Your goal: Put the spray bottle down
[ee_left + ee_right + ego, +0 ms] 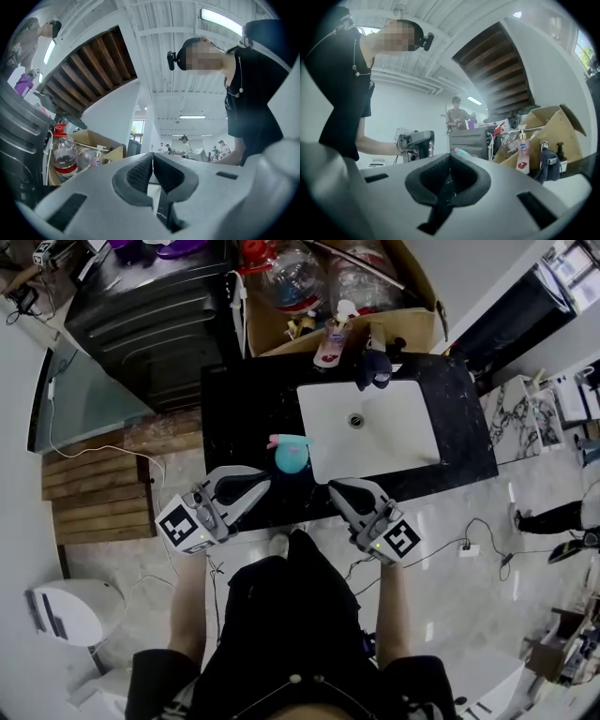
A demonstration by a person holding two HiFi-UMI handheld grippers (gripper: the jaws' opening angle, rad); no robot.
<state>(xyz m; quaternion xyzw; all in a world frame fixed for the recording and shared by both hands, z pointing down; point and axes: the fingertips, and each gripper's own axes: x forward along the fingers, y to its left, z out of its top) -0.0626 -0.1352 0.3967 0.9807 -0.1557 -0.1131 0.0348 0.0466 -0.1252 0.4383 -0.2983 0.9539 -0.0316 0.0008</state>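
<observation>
Jaws of the left gripper (153,157) are meeting pad to pad with nothing between them, and the jaws of the right gripper (450,158) are likewise pressing together on nothing. Both grippers are hovering at the near edge of the black bench (244,418).

The spray bottle (290,455), teal with a pink head, is resting on the bench just beside the left rim of the white sink (412,427), beyond and between the two gripper tips and touched by neither. Judged from this layout, the putting-down is looking complete. Whether the bottle is standing upright or lying over is not readable from the steep head view.

**Hazards.** The bottle is sitting close to the sink rim, so a sideways sweep of either gripper risks tipping it into the basin. If it is balancing upright, a brush against the protruding pink head is the likeliest cause of a topple. A leaking nozzle would be wetting the bench.

**Containers.** The sink is showing only its drain (355,420). A cardboard box (417,296) behind the bench is holding several clear plastic bottles (292,279), one with a red cap. A pump bottle (333,341) with pinkish contents is standing at the bench's far edge, in front of the box.
</observation>
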